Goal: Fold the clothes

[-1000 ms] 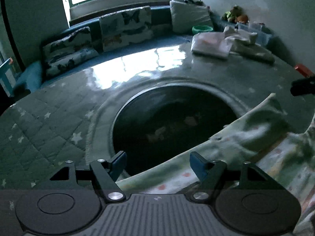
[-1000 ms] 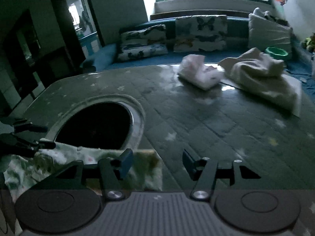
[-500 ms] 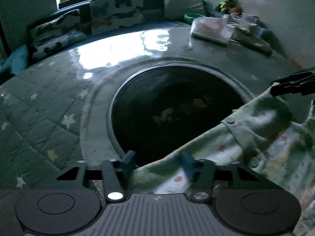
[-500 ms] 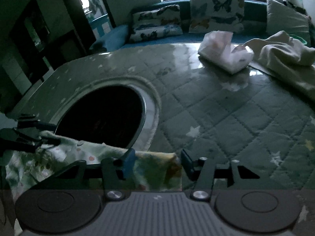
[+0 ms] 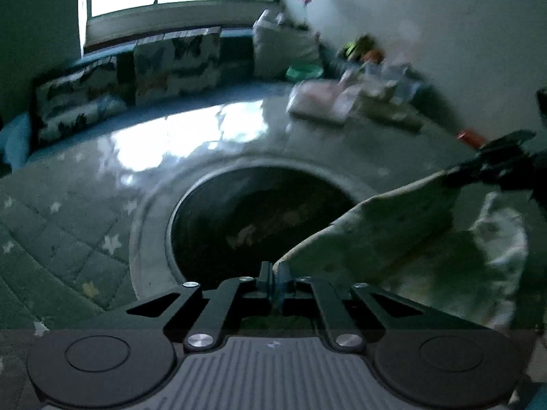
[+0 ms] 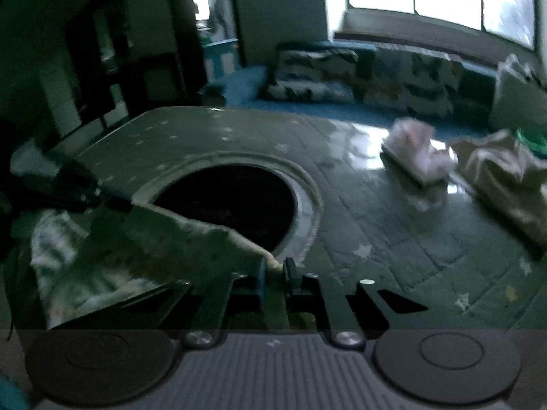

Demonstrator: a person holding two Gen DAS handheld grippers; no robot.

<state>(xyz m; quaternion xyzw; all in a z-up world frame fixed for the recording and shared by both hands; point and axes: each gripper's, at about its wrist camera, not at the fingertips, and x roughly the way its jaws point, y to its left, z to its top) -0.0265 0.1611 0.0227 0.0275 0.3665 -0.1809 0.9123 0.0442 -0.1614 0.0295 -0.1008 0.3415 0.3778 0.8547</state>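
Observation:
A pale green patterned garment (image 5: 403,235) hangs stretched between the two grippers, above the near rim of a dark round opening (image 5: 259,225) in the quilted table cover. My left gripper (image 5: 275,278) is shut on one corner of it. My right gripper (image 6: 275,271) is shut on the other corner of the garment (image 6: 164,239). In the left wrist view the right gripper (image 5: 492,164) shows at the far right, holding the cloth's raised end. In the right wrist view the left gripper (image 6: 85,191) shows at the left. Both views are blurred.
The quilted star-patterned cover (image 6: 393,235) spans the table. A folded pinkish garment (image 6: 417,157) and a cream heap of cloth (image 6: 502,171) lie at the far right. Butterfly cushions (image 5: 174,61) line a blue bench under the window. A green bowl (image 5: 304,71) sits behind.
Both grippers went from open to shut on the garment's corners and have lifted it, so the cloth now hangs taut between them. Both cameras tilted upward.

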